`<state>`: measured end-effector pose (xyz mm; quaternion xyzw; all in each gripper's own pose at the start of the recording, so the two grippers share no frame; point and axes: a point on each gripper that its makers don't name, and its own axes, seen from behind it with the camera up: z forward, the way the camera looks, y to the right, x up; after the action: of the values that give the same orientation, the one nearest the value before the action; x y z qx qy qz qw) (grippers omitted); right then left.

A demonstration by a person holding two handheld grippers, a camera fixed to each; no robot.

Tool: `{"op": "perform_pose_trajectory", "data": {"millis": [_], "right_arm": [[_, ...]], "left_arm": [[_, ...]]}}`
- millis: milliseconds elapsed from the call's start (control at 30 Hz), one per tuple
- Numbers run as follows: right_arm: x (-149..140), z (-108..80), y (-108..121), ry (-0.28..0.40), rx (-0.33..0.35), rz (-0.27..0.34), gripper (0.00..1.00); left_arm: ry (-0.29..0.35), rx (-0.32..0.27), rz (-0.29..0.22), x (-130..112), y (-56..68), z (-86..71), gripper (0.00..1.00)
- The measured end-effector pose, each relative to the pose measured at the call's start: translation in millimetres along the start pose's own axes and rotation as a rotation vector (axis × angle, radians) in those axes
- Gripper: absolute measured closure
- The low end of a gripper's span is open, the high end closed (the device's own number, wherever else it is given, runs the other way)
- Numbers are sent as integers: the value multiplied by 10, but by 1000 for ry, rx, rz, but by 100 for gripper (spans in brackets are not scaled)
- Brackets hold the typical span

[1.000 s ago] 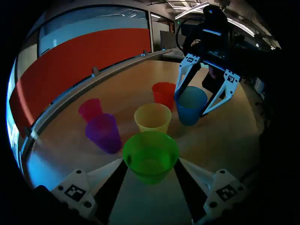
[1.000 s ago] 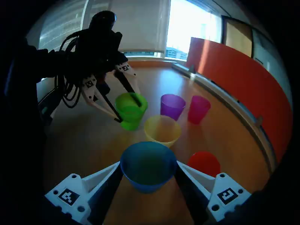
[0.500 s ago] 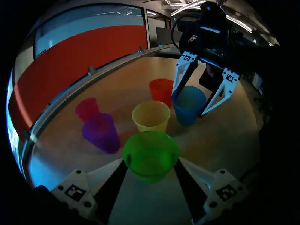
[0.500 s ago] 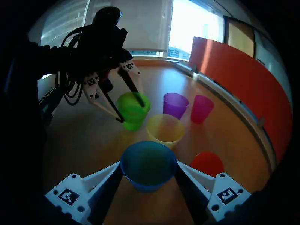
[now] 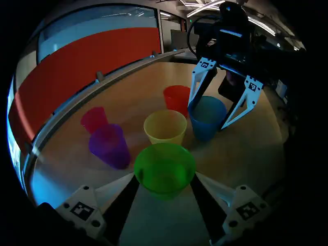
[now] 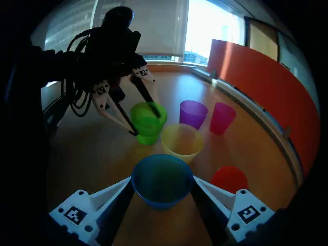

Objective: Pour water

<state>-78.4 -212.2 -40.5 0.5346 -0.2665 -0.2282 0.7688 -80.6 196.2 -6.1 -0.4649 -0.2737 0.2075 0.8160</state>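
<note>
In the left gripper view my left gripper (image 5: 165, 186) is shut on a green cup (image 5: 165, 170), held upright close in front of the camera. Across the table my right gripper (image 5: 209, 123) grips a blue cup (image 5: 207, 117). In the right gripper view that blue cup (image 6: 162, 181) sits between my right gripper (image 6: 162, 197) fingers, and the left gripper (image 6: 142, 125) holds the green cup (image 6: 148, 121) just above the wood. A yellow cup (image 5: 165, 126) (image 6: 182, 142) stands between the two held cups.
A red cup (image 5: 177, 97) (image 6: 228, 178), a purple cup (image 5: 109, 144) (image 6: 192, 113) and a pink cup (image 5: 94, 119) (image 6: 222, 118) stand on the wooden table (image 5: 246, 147). An orange wall panel (image 5: 82, 65) runs behind the table's far edge. A window (image 6: 205, 28) glows at the back.
Both held cups have drifted slightly closer to the yellow cup. The grips are unchanged.
</note>
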Motion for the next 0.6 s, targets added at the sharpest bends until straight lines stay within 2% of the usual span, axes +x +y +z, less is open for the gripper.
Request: {"op": "perform_pose_trajectory", "data": {"millis": [600], "right_arm": [[-54,69,-17,13,3,12,8]], "left_arm": [[1,-6,-17,-67,15,10,17]]}}
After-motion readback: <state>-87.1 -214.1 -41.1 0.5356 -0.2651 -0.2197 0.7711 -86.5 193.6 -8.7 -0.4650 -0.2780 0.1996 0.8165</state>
